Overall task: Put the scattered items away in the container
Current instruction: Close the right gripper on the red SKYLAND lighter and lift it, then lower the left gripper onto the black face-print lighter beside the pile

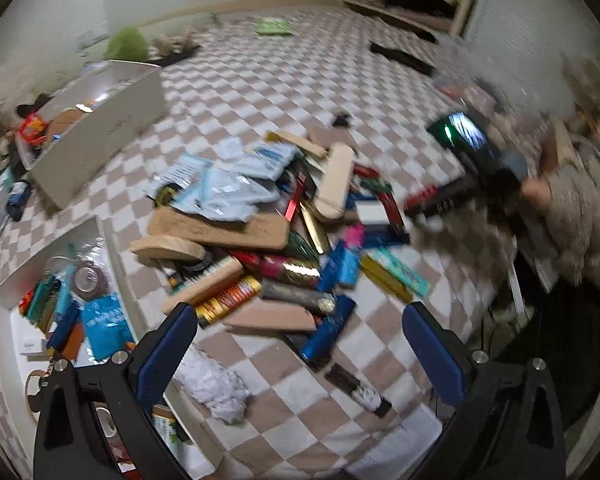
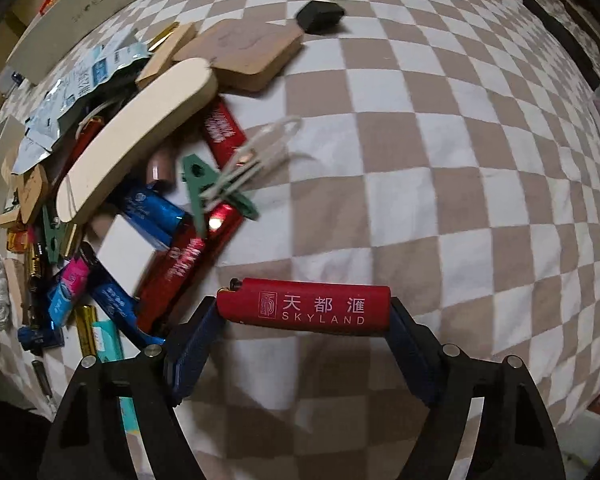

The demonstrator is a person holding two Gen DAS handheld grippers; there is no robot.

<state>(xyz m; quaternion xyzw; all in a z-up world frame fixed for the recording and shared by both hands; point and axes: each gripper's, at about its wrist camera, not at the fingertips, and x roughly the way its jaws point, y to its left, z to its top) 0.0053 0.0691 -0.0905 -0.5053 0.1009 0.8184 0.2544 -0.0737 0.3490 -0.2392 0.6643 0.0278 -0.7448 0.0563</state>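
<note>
Early stage. Right claw [image 2: 304, 312] clamped on red lighter [image 2: 304, 306]; left claw [image 1: 300, 320] released. Beside white container [image 1: 4, 300], partly filled, large pile [image 1: 268, 224] remains.

My red lighter [image 2: 304, 306] (white "SKYLAND" lettering along its side) lies crosswise between my right gripper's [image 2: 304, 312] pads, clamped end to end above the checkered cloth. The rest of the pile [image 1: 268, 236] sits heaped in a jumble: lighters, wooden blocks, pale blue sachets. The white container [image 1: 8, 280] lies left of it, already partly filled.
</note>
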